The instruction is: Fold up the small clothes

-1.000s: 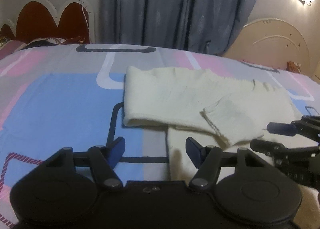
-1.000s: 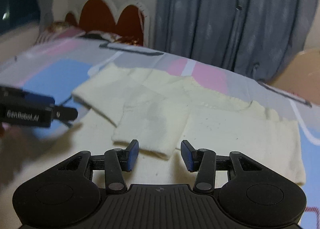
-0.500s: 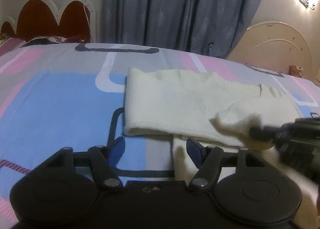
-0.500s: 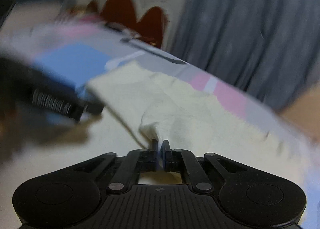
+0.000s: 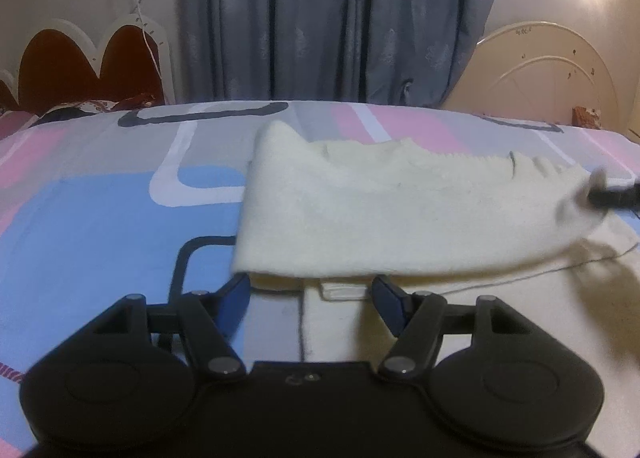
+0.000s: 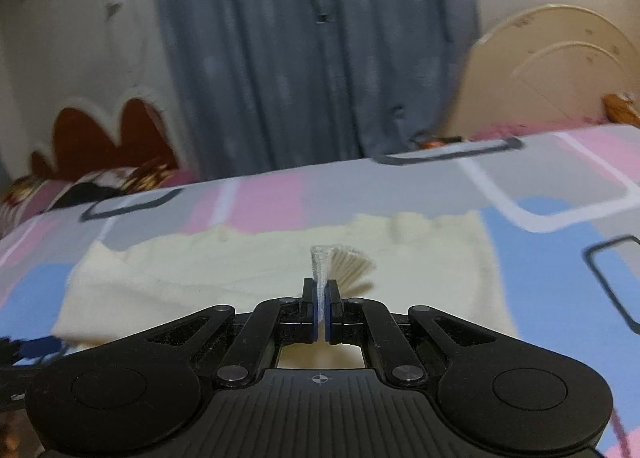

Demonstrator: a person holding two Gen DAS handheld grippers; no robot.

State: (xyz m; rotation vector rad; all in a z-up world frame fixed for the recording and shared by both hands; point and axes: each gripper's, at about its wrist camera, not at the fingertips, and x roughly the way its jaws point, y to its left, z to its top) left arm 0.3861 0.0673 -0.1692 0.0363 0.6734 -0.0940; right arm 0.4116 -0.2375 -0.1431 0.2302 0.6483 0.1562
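Right fingers [image 6: 322,308] pinch cream sweater [image 6: 240,270]; left fingers [image 5: 312,298] gape empty.

A home bedroom. Right ahead of the tool spreads a bed [image 5: 100,217] under a patterned sheet of blue, pink and grey. Beyond it hang long grey curtains [image 5: 332,17]; to the far left a scalloped red headboard [image 5: 80,69], to the far right a cream arched headboard [image 5: 552,73].

Left wrist view low over the patterned pink-blue-grey bedsheet [image 5: 100,217], close behind its hand-held gripper [image 5: 310,294], facing the grey-blue curtain [image 5: 332,17] — right wrist view likewise, both sharing the cream knitted garment [image 6: 240,270], curtain.
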